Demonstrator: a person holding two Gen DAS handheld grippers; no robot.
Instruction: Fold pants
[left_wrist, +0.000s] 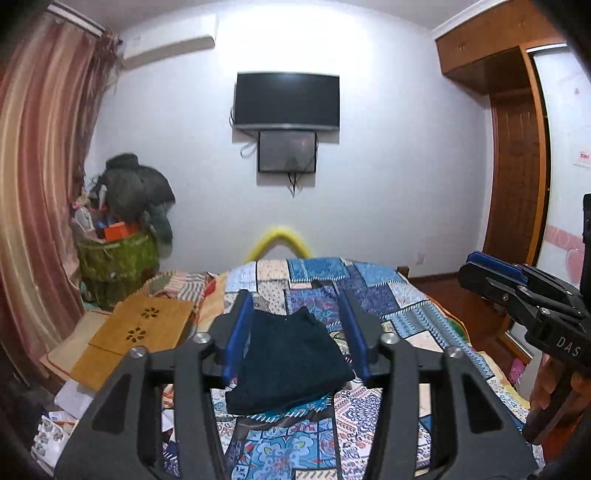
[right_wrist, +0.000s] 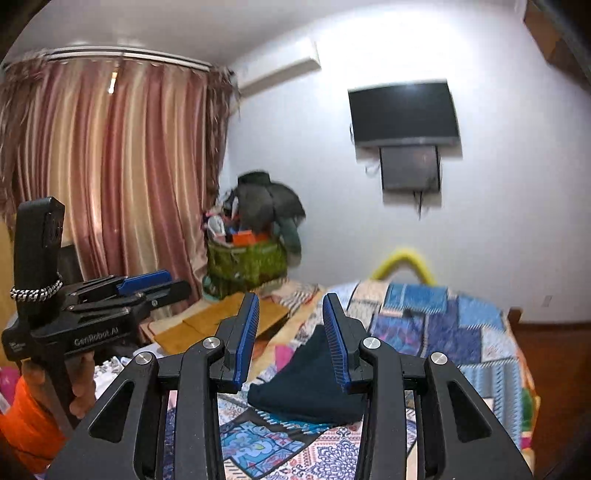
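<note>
Dark navy pants lie folded into a small bundle on the patchwork bedspread; they also show in the right wrist view. My left gripper is open and empty, held above the bundle, which shows between its blue pads. My right gripper is open and empty, raised above the bundle's left edge. The right gripper also shows at the right of the left wrist view. The left gripper also shows at the left of the right wrist view.
A wooden lap desk lies left of the bed. A green basket piled with clothes stands by the striped curtain. A TV hangs on the far wall. A wooden wardrobe stands at right.
</note>
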